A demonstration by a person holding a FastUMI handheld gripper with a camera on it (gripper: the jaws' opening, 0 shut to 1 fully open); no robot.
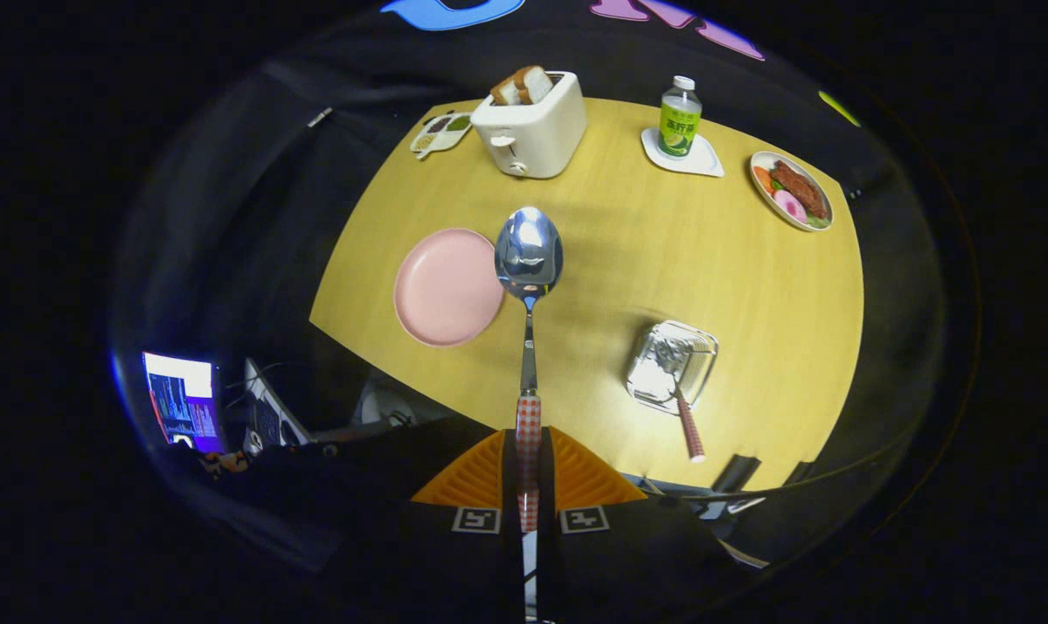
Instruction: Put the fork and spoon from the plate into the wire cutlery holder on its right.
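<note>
My gripper is shut on the spoon, both fingers pressing its red checked handle. The spoon points straight ahead, high above the table, its shiny bowl over the right edge of the pink plate. The plate lies bare on the wooden table. To the right of the plate stands the wire cutlery holder, with the fork inside it; the fork's checked handle sticks out toward me.
At the far side of the table stand a white toaster with bread, a small sauce dish, a green bottle on a white coaster and a plate of food. A lit screen sits below the table's left edge.
</note>
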